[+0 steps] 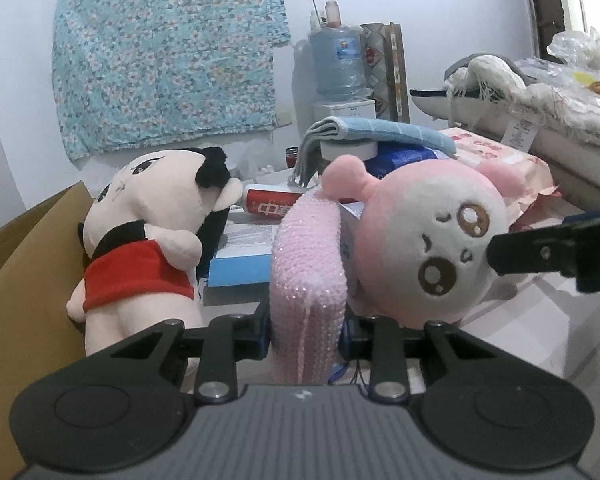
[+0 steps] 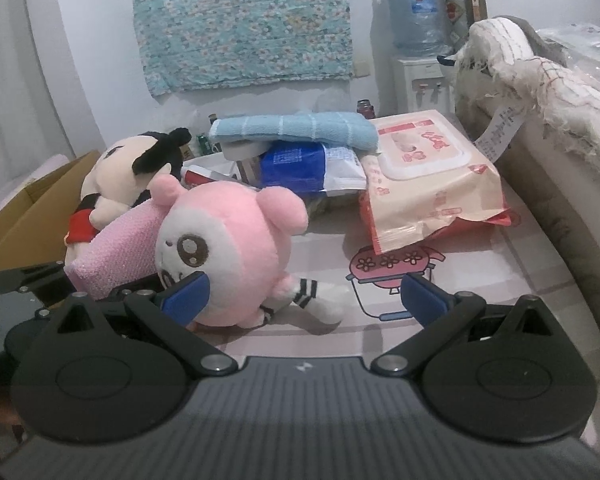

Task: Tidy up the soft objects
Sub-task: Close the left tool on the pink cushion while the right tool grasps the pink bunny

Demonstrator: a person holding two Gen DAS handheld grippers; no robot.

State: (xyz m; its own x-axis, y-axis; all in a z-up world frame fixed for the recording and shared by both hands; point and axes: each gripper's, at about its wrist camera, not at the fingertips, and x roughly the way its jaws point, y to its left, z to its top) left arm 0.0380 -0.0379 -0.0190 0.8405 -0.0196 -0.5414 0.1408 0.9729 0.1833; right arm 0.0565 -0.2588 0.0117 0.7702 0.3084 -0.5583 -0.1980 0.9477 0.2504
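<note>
My left gripper (image 1: 306, 338) is shut on a pink knitted pad (image 1: 308, 256) that stands upright between its jaws. Just right of the pad lies a round pink plush with a white face (image 1: 428, 248), tipped on its side. A cream plush in a red shirt (image 1: 140, 248) stands to the left, by the box. In the right wrist view my right gripper (image 2: 304, 298) is open over the tabletop. Its left pad sits in front of the pink plush (image 2: 228, 248), and nothing is between the pads. One of its fingers (image 1: 540, 258) reaches the plush's face from the right.
A cardboard box (image 1: 28, 264) stands at the left. Behind the toys are a folded blue towel (image 2: 296, 128) on packets, a wet-wipes pack (image 2: 424, 176) and a red tube (image 1: 272, 204). A frayed white cloth (image 2: 540, 76) drapes the right side. A patterned table cover (image 2: 480, 300) shows at the front right.
</note>
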